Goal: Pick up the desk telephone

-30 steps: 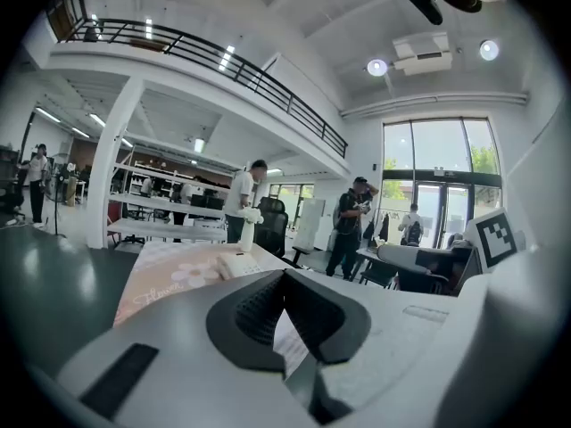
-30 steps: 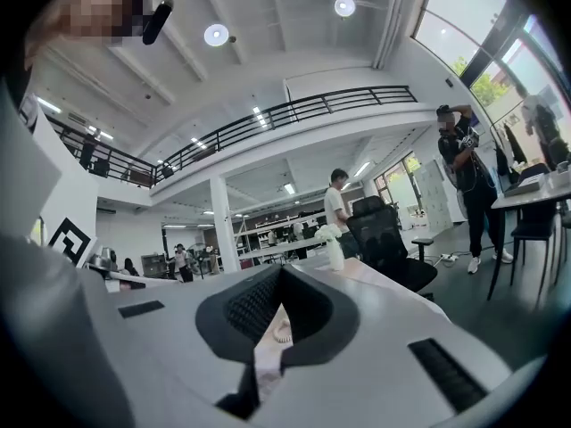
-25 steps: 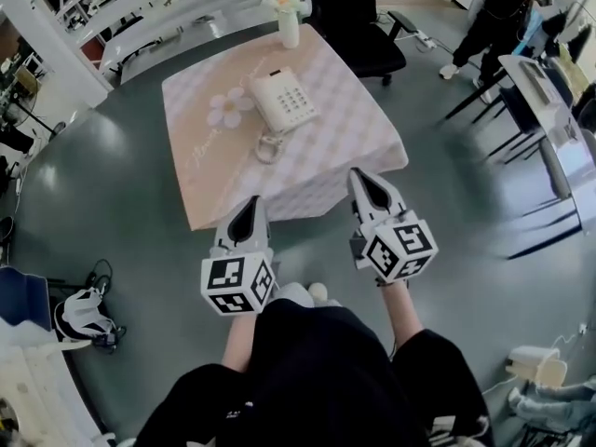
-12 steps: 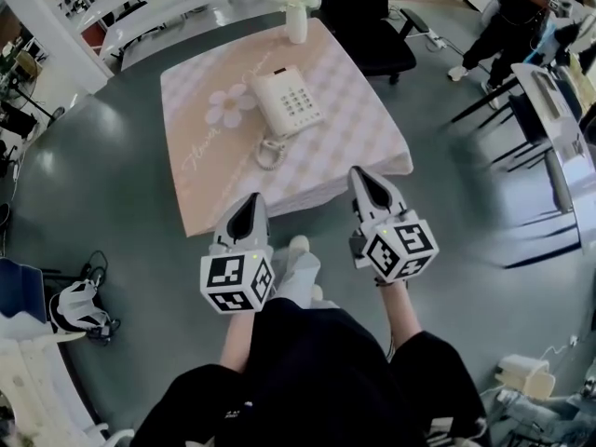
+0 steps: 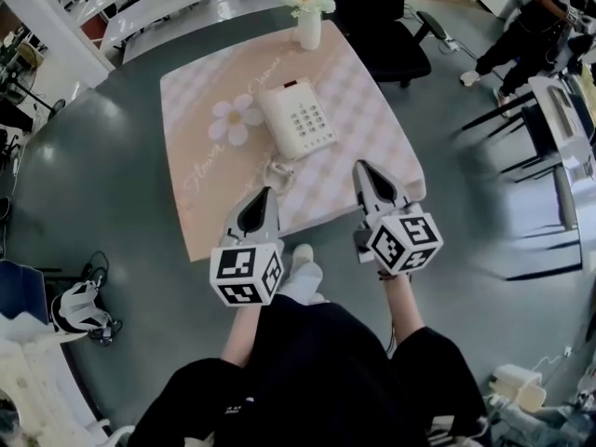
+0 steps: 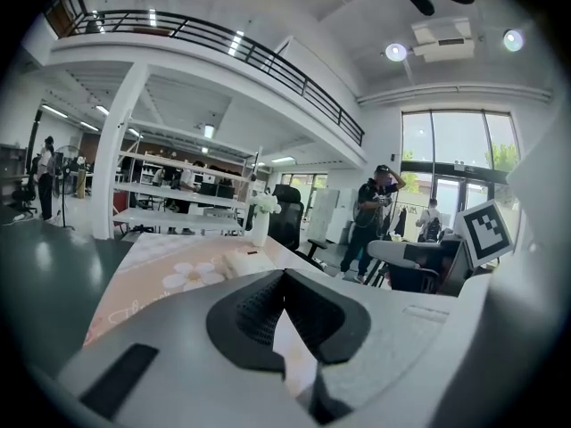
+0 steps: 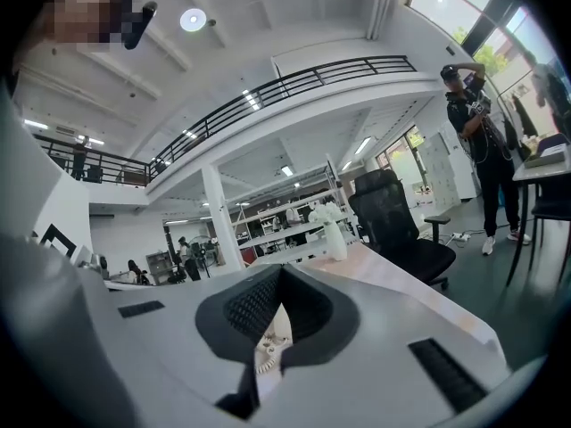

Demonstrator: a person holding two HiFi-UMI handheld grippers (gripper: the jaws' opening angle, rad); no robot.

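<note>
Two grippers: left gripper (image 5: 264,196) and right gripper (image 5: 364,169) both closed tight, pads together, nothing held.
Gripper place: over the near edge of the table (image 5: 191,91), short of the phone (image 5: 298,119), one to each side of it.
Phone place: mid-table on the pink checked cloth, keypad up, set a little askew, well clear of the vase (image 5: 308,28) at the far edge.
Cord (image 5: 277,170): coiled, loose on the cloth off the phone's near end, close ahead of the left gripper.
Handset: probably along the phone's left side, though too small in the head view to be sure.
Handling: hard smooth plastic, stiff, likely light for its bulk; slippery under pads; handset likely loose in its cradle, apt to slide off if tipped; springy cord likely to drag behind.
Hold: judged best on the two long sides, low on the body, one gripper per side, kept level.
Before the grasp: jaws to be opened wide first; too broad a body for one narrow pinch.
</note>
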